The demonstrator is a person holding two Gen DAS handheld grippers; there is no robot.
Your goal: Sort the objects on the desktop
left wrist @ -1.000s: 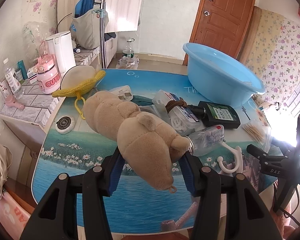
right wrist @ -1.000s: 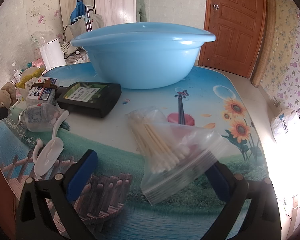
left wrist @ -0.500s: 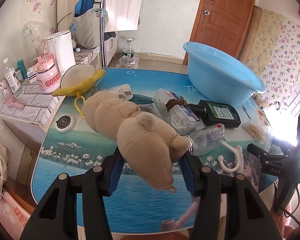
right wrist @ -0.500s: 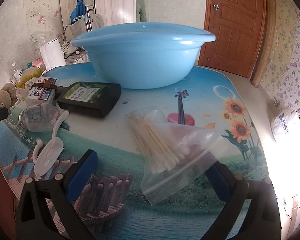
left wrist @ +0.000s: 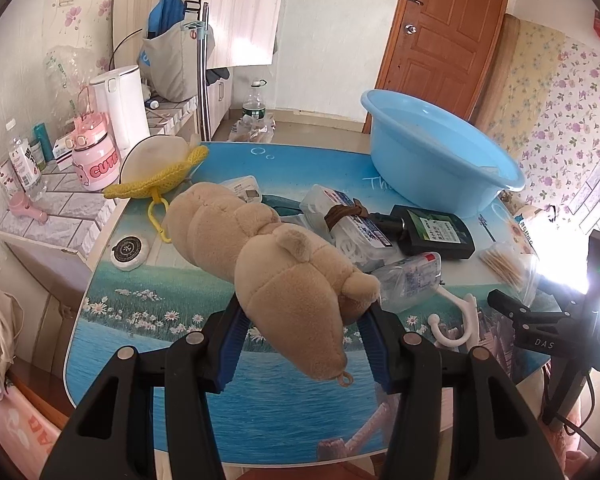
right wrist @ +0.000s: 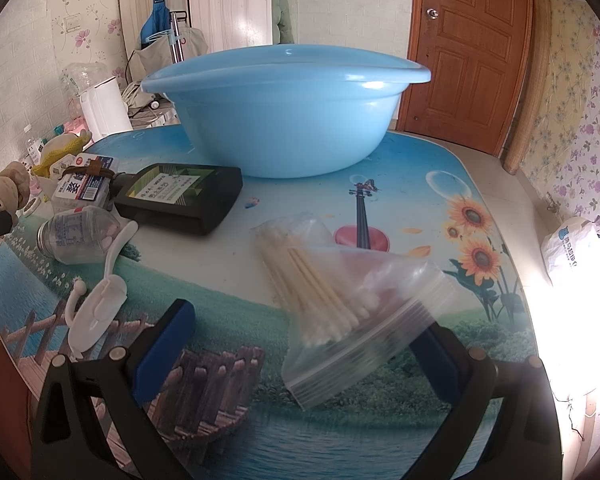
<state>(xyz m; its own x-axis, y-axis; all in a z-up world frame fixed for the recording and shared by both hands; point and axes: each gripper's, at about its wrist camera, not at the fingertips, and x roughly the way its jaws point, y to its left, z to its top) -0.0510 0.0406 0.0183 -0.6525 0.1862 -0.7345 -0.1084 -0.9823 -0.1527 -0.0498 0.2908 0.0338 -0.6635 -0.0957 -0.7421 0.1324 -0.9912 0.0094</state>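
My left gripper [left wrist: 304, 344] is shut on a tan plush toy [left wrist: 276, 264] and holds it over the table's near edge. The plush also shows at the left edge of the right wrist view [right wrist: 0, 196]. My right gripper [right wrist: 300, 344] is open, its jaws on either side of a clear zip bag of cotton swabs [right wrist: 340, 300] that lies on the table. A light blue basin [right wrist: 284, 108] stands at the back; it also shows in the left wrist view [left wrist: 440, 152].
A black flat bottle [right wrist: 180, 196], a clear pill bottle [right wrist: 80, 236], a white hook [right wrist: 100, 296] and a labelled plastic box [right wrist: 86, 188] lie left of the swabs. A yellow crocheted hat [left wrist: 160, 168] and a round tin [left wrist: 128, 250] are at the far left.
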